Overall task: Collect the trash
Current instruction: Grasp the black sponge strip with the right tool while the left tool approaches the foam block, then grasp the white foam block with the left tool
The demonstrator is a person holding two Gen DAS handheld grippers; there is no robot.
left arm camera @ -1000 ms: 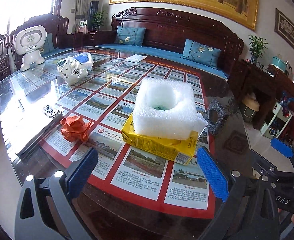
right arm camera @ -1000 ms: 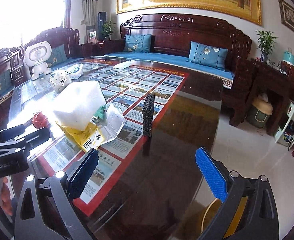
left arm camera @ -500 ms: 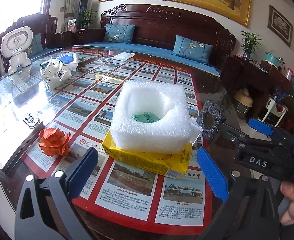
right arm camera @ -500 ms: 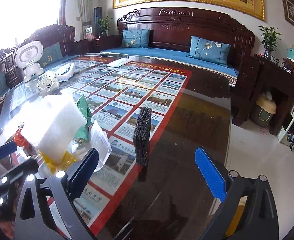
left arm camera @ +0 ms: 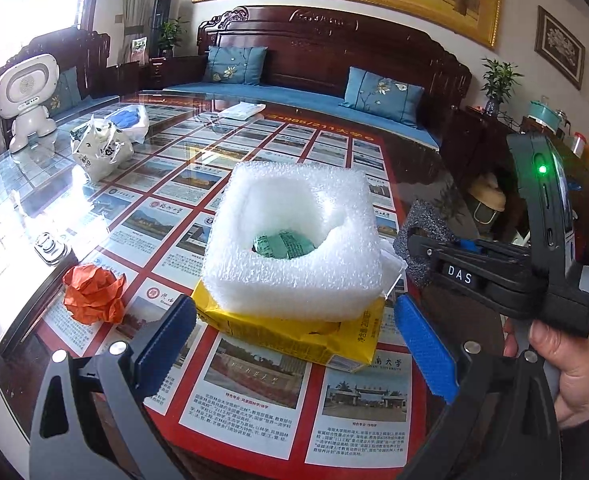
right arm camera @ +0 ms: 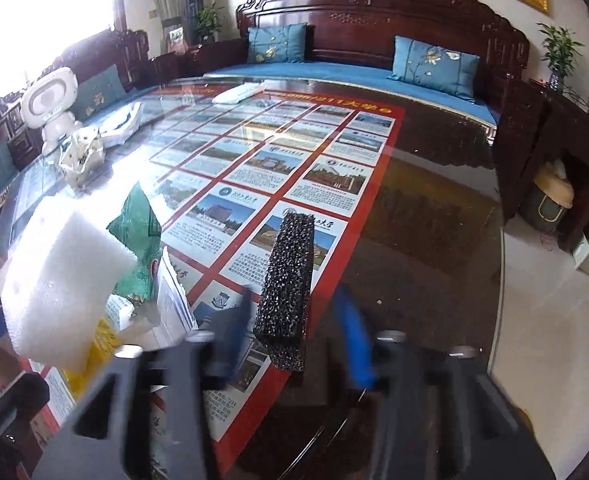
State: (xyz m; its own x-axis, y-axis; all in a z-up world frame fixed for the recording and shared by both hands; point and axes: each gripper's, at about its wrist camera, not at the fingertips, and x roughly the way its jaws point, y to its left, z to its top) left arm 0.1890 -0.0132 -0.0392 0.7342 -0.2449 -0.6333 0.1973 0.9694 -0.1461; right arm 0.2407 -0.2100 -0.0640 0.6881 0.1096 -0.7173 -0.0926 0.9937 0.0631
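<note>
Surface [left arm camera: 422, 184] is glass-topped, slick and glaring, so anything nudged is likely sliding rather than getting pinched. White foam block [left arm camera: 294, 240] is sitting on the yellow carton [left arm camera: 294, 332], green wrapper [left arm camera: 282, 243] tucked in its hollow; the stack is looking top-heavy and a one-sided push could be tipping it. Left gripper [left arm camera: 294, 344] is facing it, jaws wide open, holding nothing, carton just ahead. Right gripper [right arm camera: 294, 330] is straddling the black foam piece [right arm camera: 290, 276], which is standing on edge; jaws open, blurred, contact not discernible. A jaw touching first could be toppling the piece. Orange paper ball [left arm camera: 92, 298] is lying left, apart.
</note>
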